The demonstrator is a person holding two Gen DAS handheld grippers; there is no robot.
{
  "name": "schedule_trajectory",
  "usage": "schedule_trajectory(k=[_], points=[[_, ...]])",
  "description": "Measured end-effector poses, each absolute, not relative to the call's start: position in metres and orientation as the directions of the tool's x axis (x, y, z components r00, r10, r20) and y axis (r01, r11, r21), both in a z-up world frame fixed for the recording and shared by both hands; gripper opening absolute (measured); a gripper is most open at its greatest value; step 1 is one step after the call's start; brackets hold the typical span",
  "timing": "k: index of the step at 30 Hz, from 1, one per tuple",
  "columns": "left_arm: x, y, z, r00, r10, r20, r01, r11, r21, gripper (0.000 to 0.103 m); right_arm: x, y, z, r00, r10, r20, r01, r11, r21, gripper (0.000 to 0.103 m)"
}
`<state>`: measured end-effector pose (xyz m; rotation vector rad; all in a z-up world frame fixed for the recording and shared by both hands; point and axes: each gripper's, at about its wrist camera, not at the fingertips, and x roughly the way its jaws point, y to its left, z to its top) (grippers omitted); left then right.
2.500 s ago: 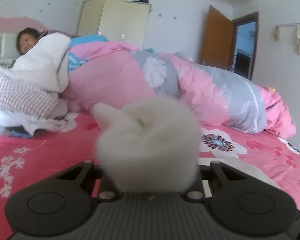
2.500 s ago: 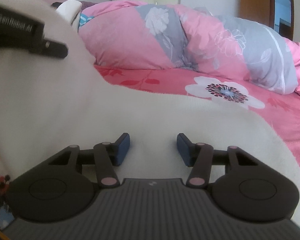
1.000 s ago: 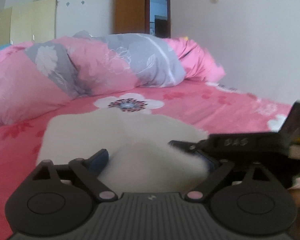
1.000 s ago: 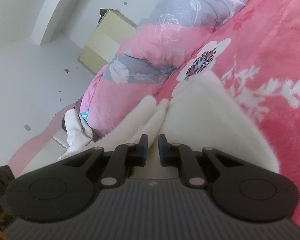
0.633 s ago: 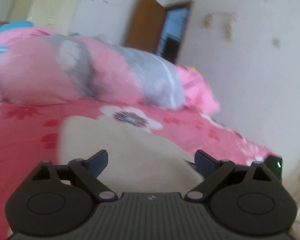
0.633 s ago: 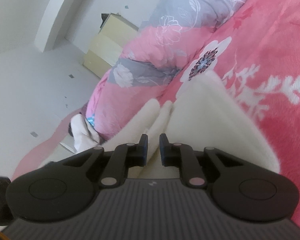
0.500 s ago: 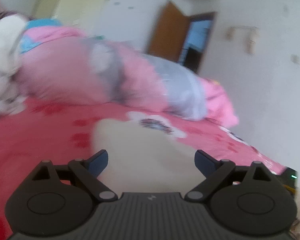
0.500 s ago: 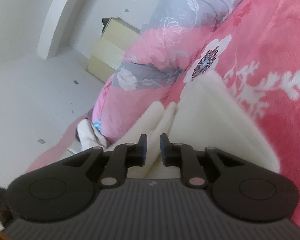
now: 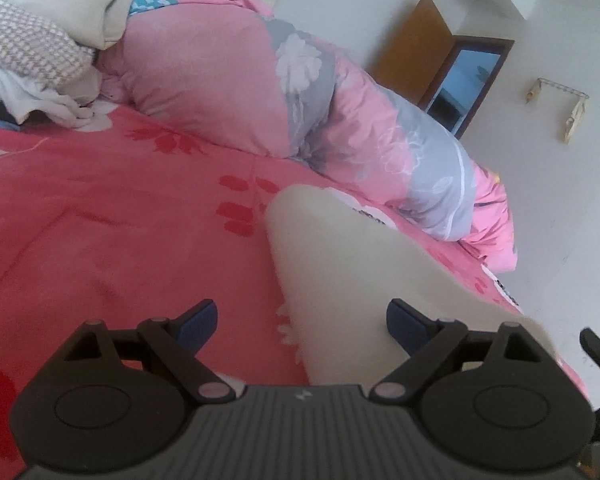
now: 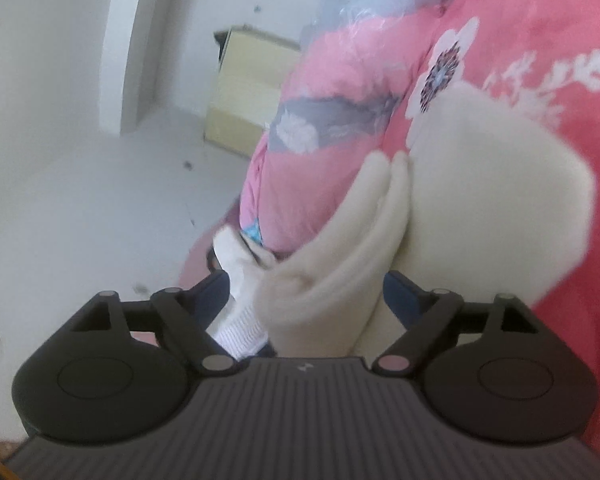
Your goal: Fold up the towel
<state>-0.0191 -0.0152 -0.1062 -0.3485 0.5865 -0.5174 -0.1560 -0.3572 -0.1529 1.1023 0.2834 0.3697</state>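
Observation:
A cream towel [image 9: 360, 264] lies folded on the pink flowered bedsheet [image 9: 100, 220]. In the left wrist view my left gripper [image 9: 302, 318] is open just above it; the towel's near left edge runs between the blue pads, which touch nothing. In the right wrist view the towel [image 10: 480, 184] fills the right side, and its thick folded edge bulges between the fingers of my right gripper [image 10: 306, 296]. Those jaws are opening and stand wide, with the pads off the cloth. The view is rolled, so the bed looks tilted.
A rolled pink and grey duvet [image 9: 220, 80] lies along the far side of the bed. White and checked bedding [image 9: 32, 48] is piled at the far left. A brown door [image 9: 412, 44] and a cream cabinet [image 10: 244, 92] stand by the walls.
My right gripper's jaws went from shut on the towel's fold to wide apart, letting it go. My left gripper stayed open while it swung across and rolled, so the towel's left edge now shows.

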Motion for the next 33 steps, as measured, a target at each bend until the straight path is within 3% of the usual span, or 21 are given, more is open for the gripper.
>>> schedule_trajectory(k=[8,12,14,19,25,33], points=[[-0.012,-0.027,-0.108,0.700,-0.572,-0.427,0.411,0.812,-0.415,0.092,-0.123,-0.316,-0.136,0.893,0.411,-0.182,-0.110,0.592,0.799,0.089],[-0.005,-0.031,-0.112,0.672,-0.598,-0.437,0.438,0.797,-0.416,0.092,-0.110,-0.309,-0.134,0.903,0.367,-0.224,-0.073,0.644,0.761,0.065],[-0.002,-0.032,-0.113,0.660,-0.607,-0.442,0.449,0.791,-0.416,0.092,-0.105,-0.311,-0.137,0.907,0.353,-0.231,-0.055,0.642,0.765,0.059],[0.006,-0.038,-0.111,0.663,-0.601,-0.447,0.458,0.797,-0.394,0.093,-0.101,-0.317,-0.144,0.920,0.333,-0.208,-0.056,0.635,0.770,0.030],[0.021,-0.056,-0.104,0.691,-0.555,-0.463,0.431,0.830,-0.353,0.092,-0.104,-0.314,-0.136,0.931,0.311,-0.190,-0.094,0.709,0.699,0.023],[0.021,-0.092,-0.095,0.686,-0.550,-0.476,0.472,0.834,-0.285,0.090,-0.107,-0.327,-0.135,0.945,0.292,-0.145,-0.114,0.712,0.692,0.022]])
